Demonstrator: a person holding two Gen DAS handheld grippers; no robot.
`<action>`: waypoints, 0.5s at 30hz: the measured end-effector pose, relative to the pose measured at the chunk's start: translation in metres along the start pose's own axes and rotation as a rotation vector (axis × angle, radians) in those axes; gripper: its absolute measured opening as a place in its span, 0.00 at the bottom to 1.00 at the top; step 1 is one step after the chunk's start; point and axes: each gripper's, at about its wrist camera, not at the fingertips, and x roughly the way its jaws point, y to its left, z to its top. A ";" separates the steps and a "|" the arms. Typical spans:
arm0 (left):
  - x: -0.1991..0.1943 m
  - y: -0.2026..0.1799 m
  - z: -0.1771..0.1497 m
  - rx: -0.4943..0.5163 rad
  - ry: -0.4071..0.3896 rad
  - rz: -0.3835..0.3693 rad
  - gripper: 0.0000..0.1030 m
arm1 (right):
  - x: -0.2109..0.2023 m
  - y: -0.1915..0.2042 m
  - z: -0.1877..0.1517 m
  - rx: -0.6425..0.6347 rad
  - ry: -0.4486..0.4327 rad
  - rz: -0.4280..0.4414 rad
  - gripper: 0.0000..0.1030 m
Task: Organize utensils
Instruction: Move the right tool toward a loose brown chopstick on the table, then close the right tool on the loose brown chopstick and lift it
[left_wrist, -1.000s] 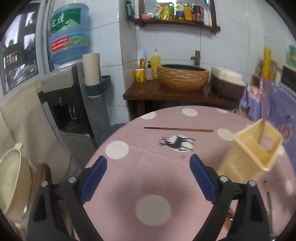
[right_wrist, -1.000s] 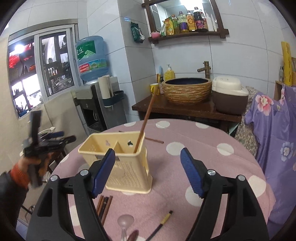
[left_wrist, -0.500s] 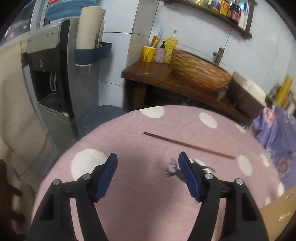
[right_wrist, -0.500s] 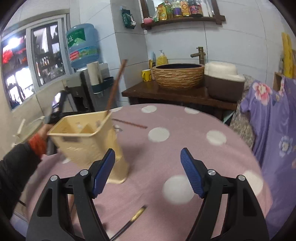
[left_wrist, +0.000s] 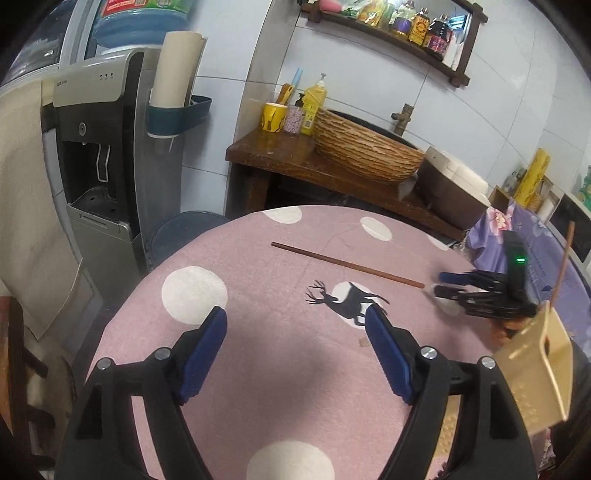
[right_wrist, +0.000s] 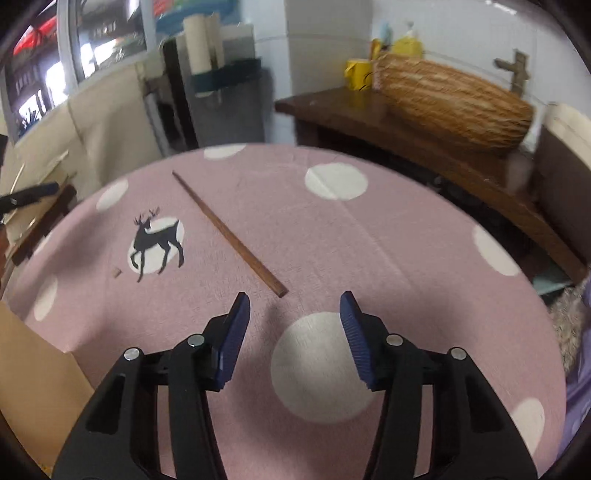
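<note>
A single chopstick (right_wrist: 229, 234) is found lying flat on the counter (right_wrist: 406, 258), judged light, stiff, thin and prone to rolling; its near end is best pinched. The right gripper (right_wrist: 291, 332), fingers half spread and just closing, holds nothing. The left gripper (left_wrist: 295, 354) stands wide, empty.
</note>
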 end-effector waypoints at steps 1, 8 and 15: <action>-0.002 -0.002 -0.001 0.002 -0.005 -0.003 0.76 | 0.007 0.001 0.000 -0.023 0.019 0.009 0.44; -0.006 -0.020 -0.007 0.031 -0.021 -0.036 0.78 | 0.007 0.007 0.001 -0.055 0.021 0.003 0.04; -0.015 -0.033 -0.017 0.020 -0.013 -0.075 0.79 | -0.029 0.006 -0.034 0.011 -0.012 0.009 0.01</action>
